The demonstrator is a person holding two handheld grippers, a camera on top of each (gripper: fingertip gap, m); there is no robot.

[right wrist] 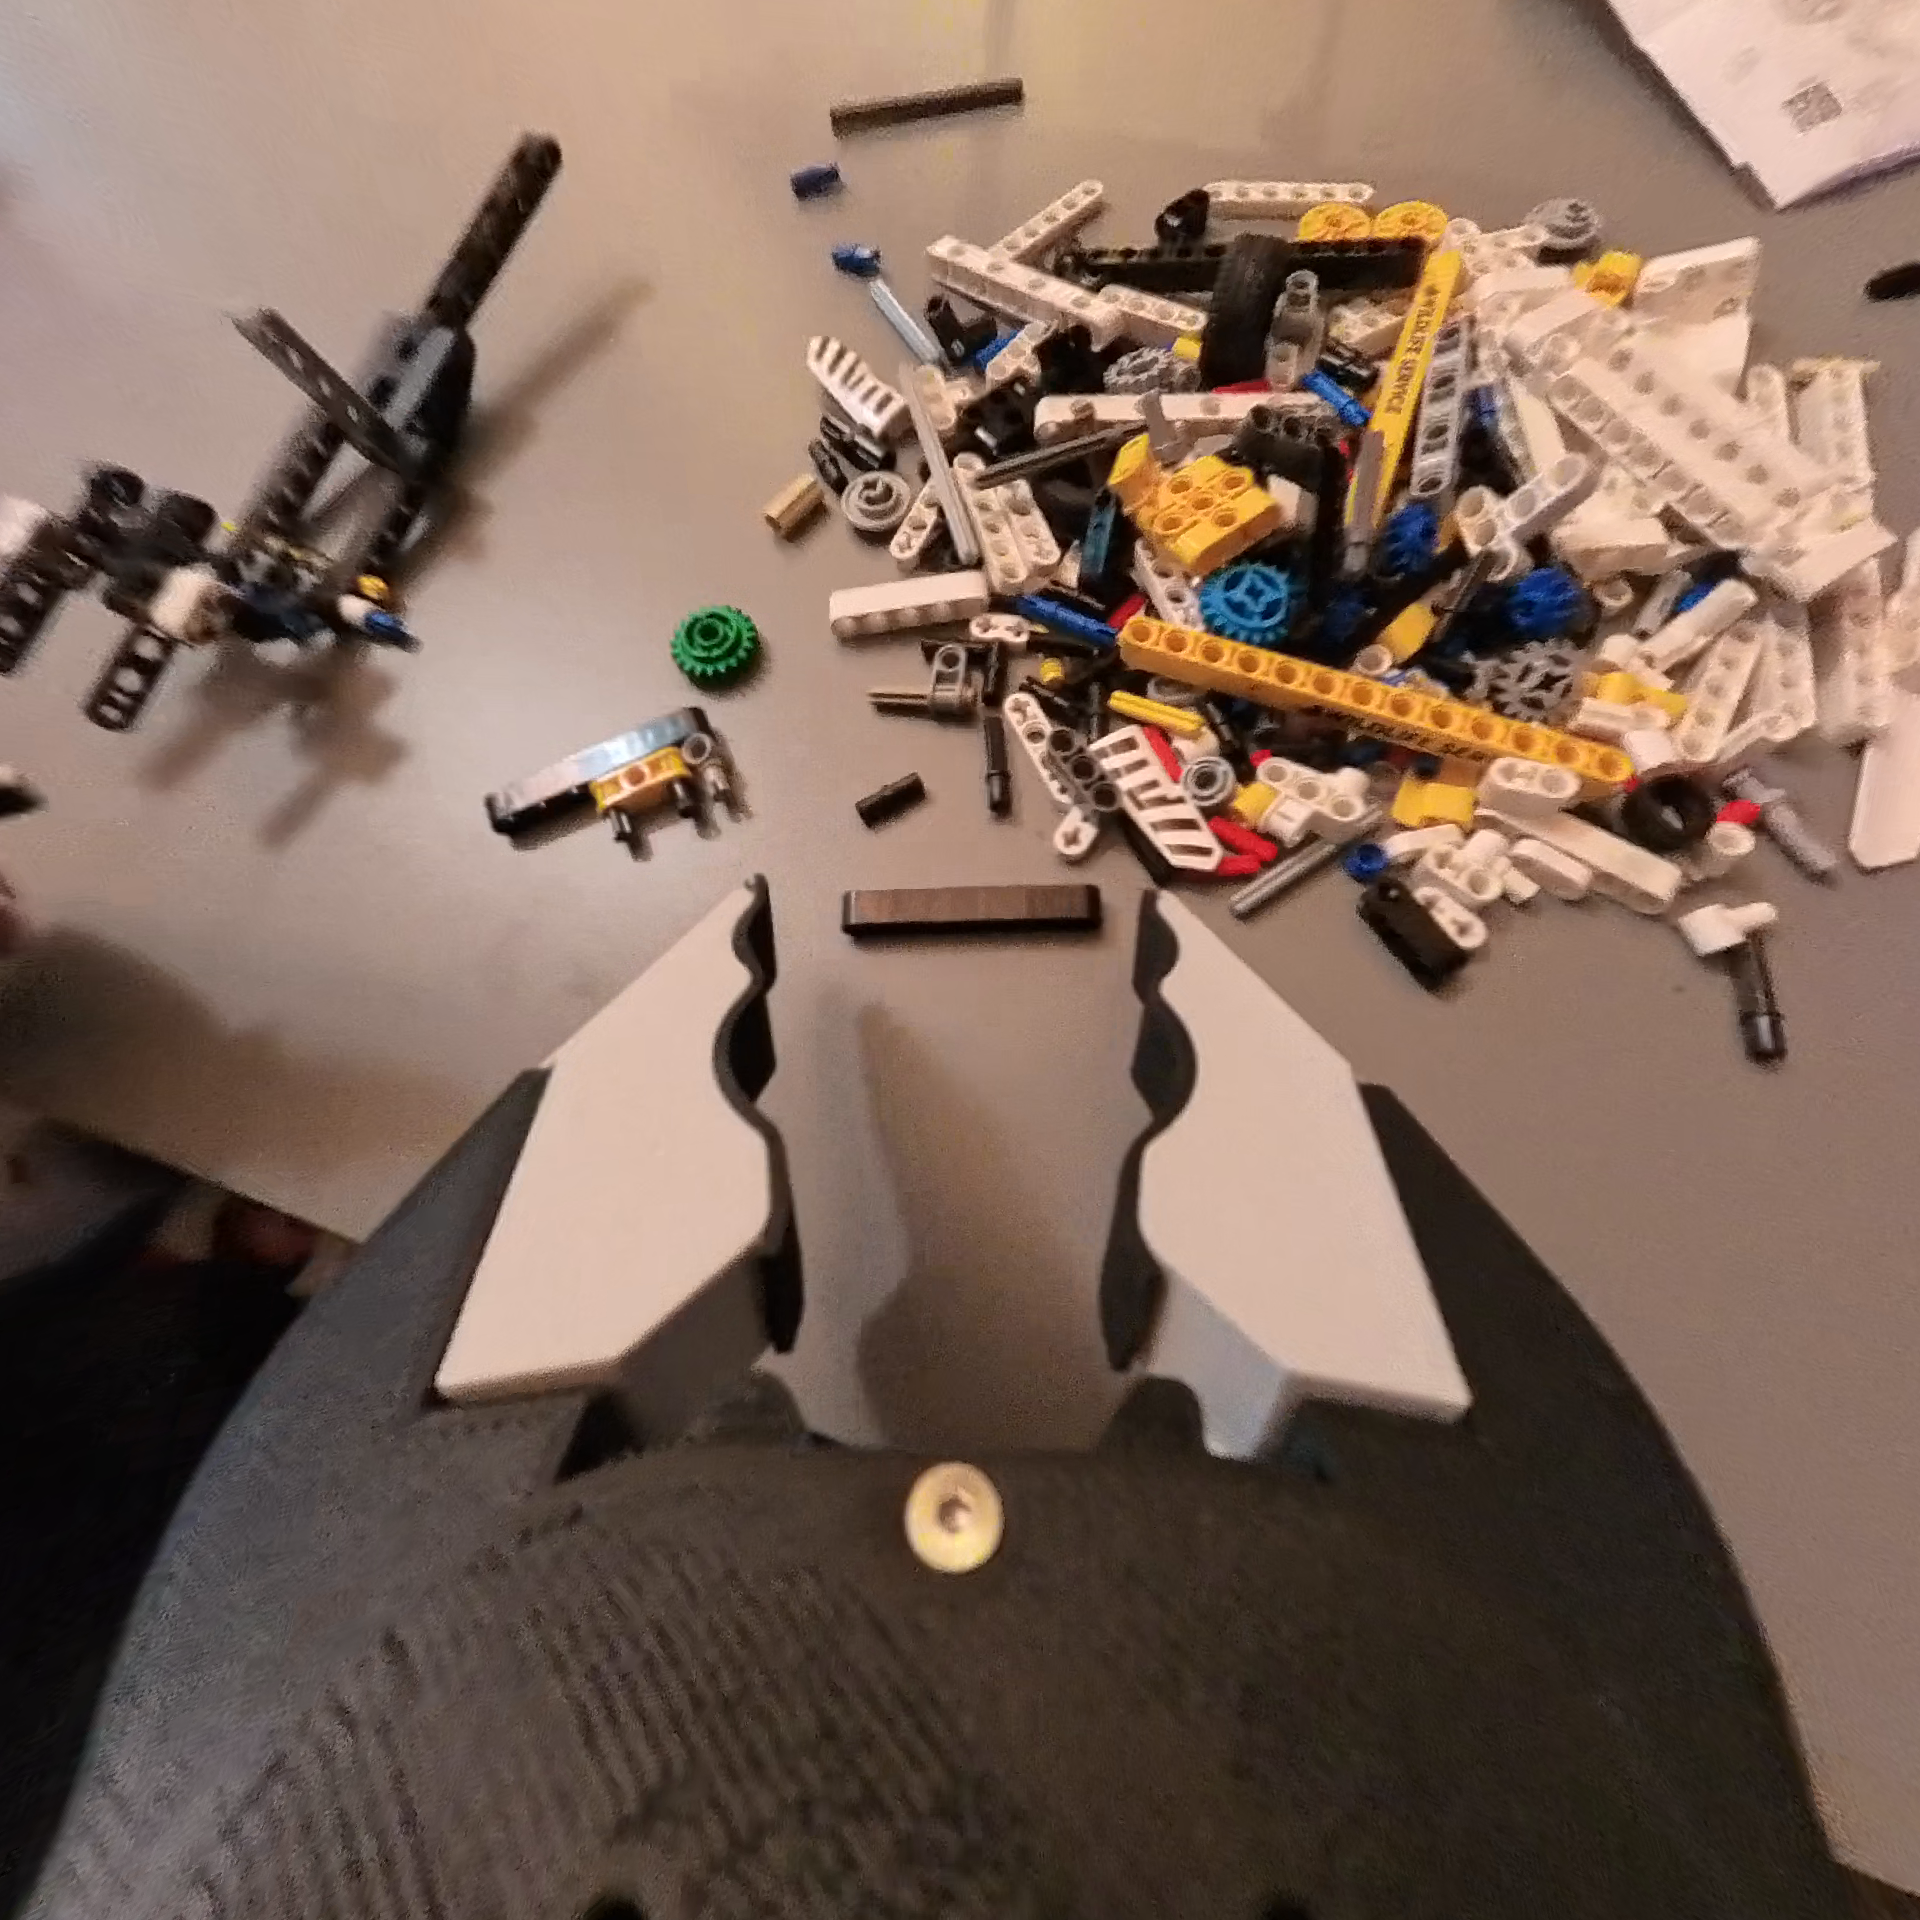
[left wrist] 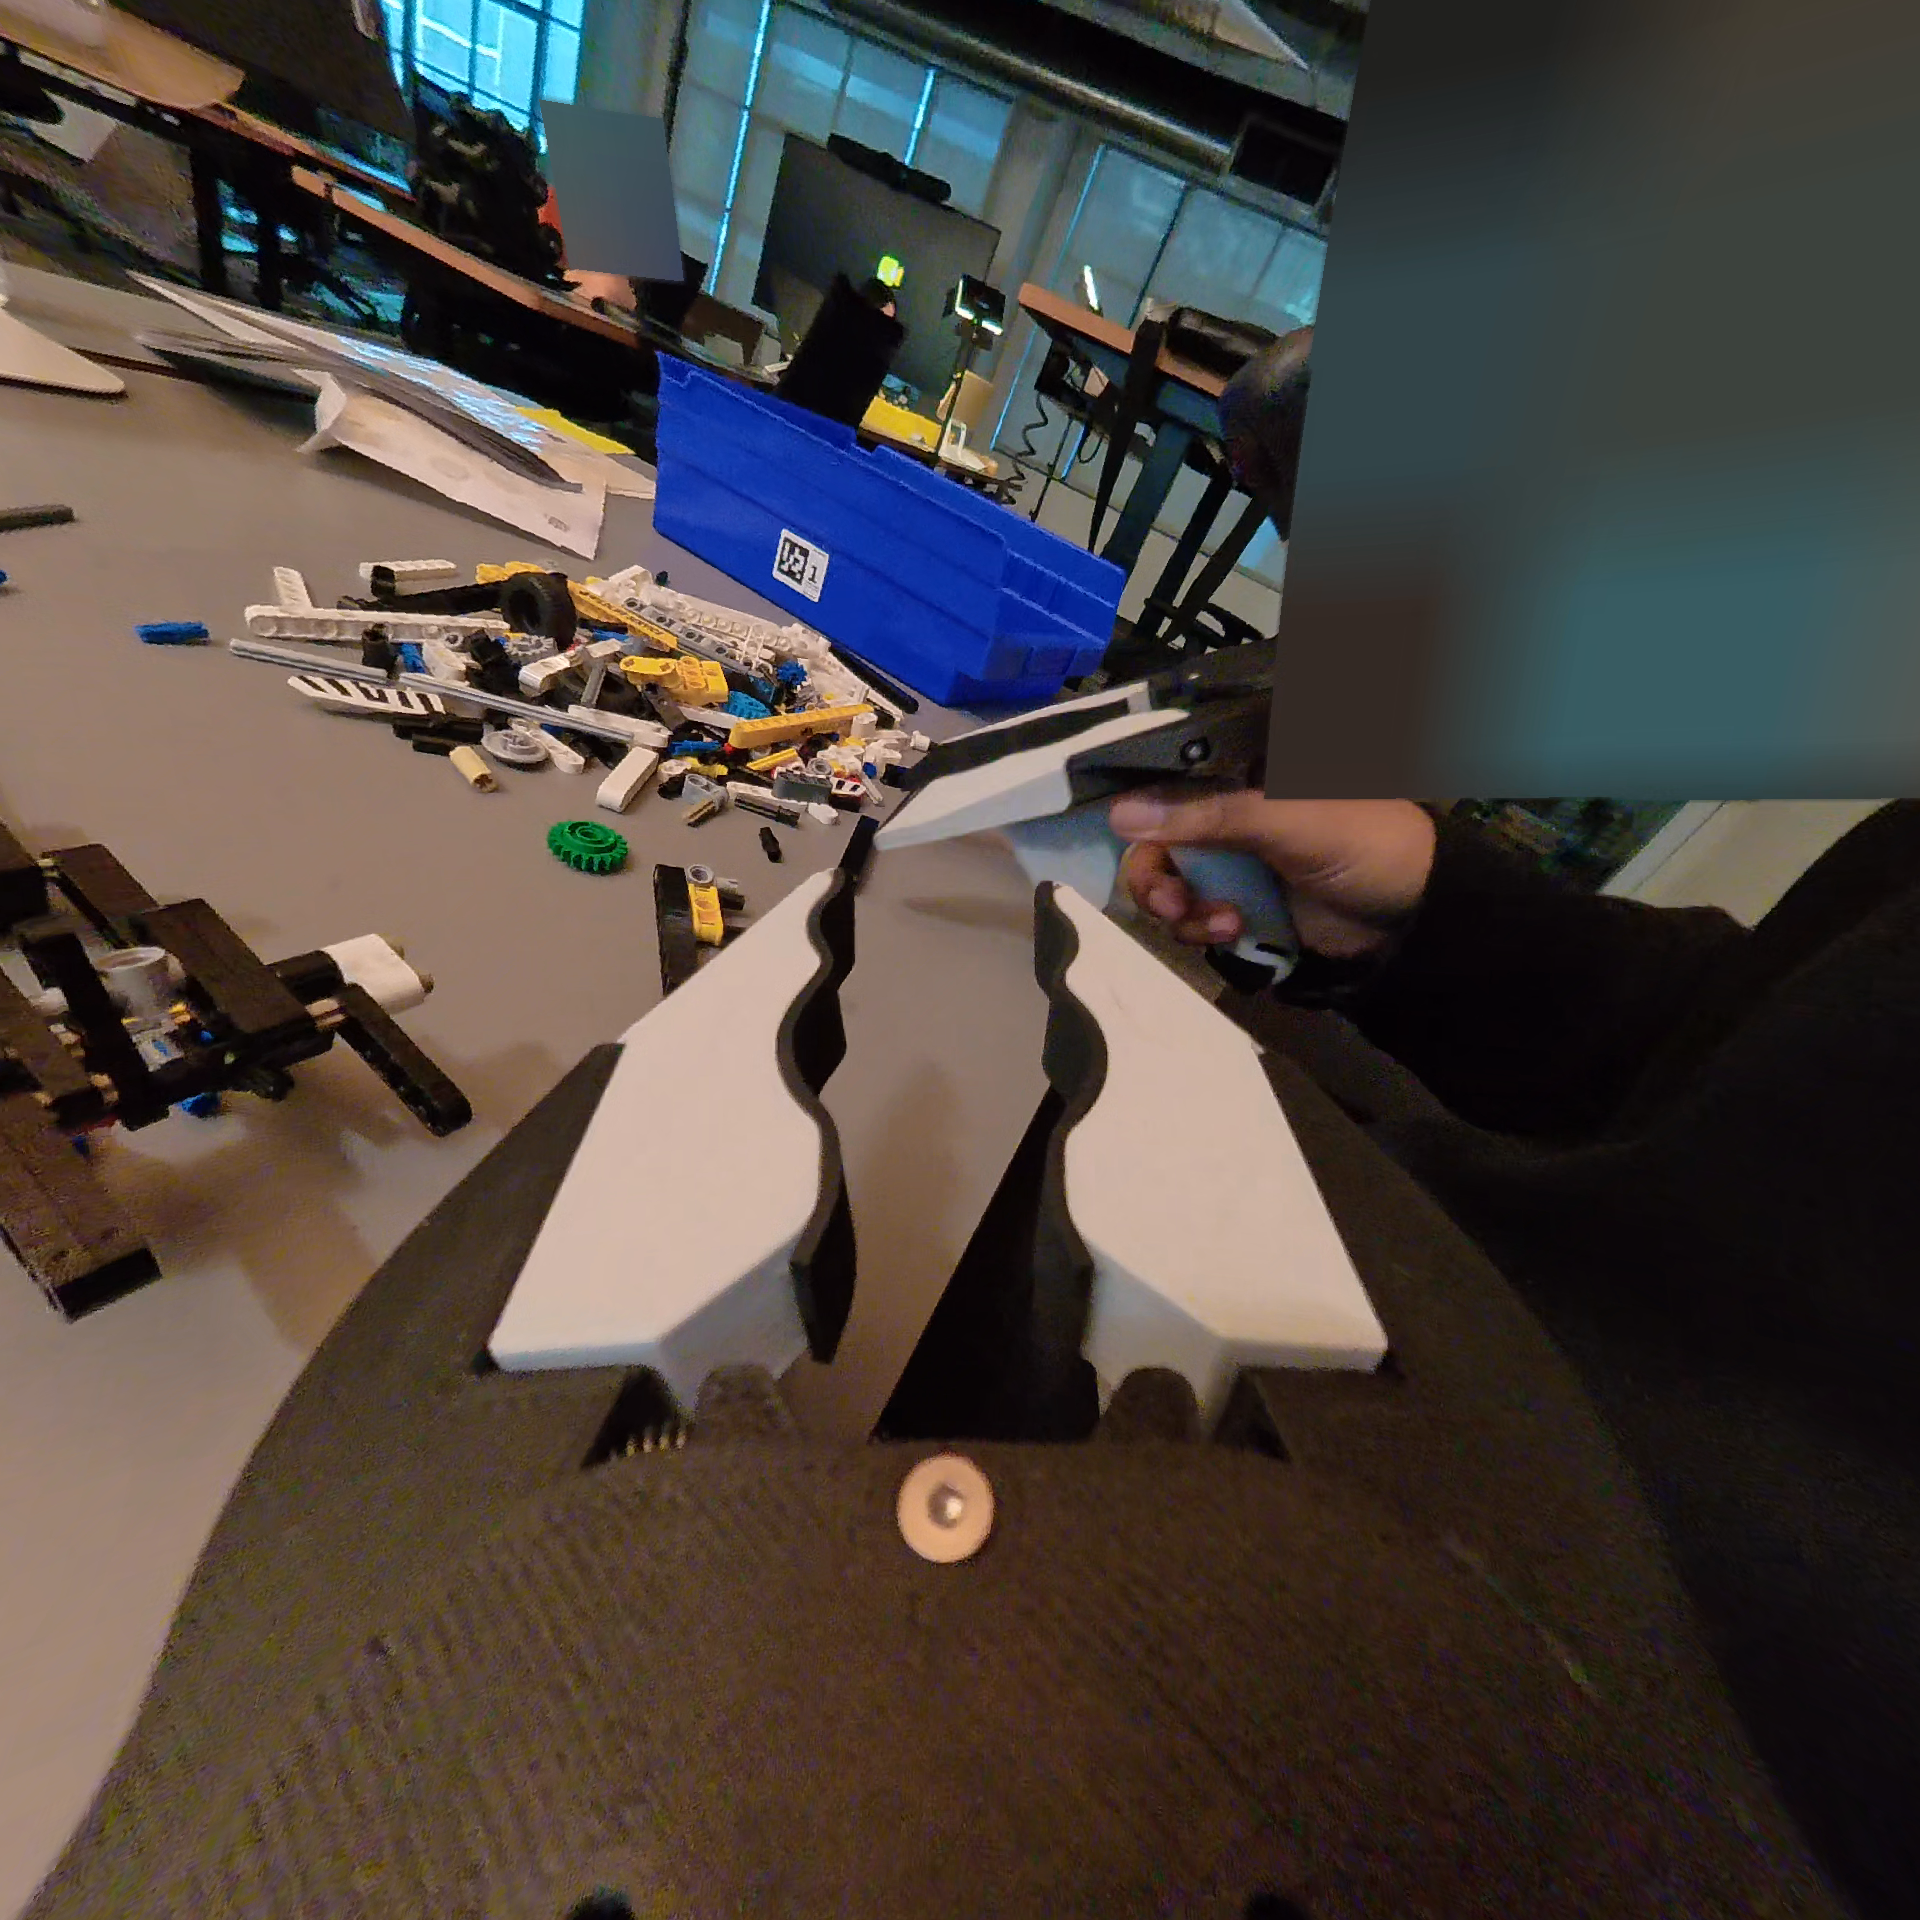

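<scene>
right gripper [right wrist: 956, 904] open (1 black beam [right wrist: 969, 912] between).

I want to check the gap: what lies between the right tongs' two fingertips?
A flat black beam lies crosswise on the grey table, touching neither fingertip; the right wrist view shows it.

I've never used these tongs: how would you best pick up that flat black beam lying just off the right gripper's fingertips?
Grip the black beam across its narrow width at mid-length, coming from above. It lies flat and crosswise, apart from the pile; the open right gripper would probably need turning.
</scene>
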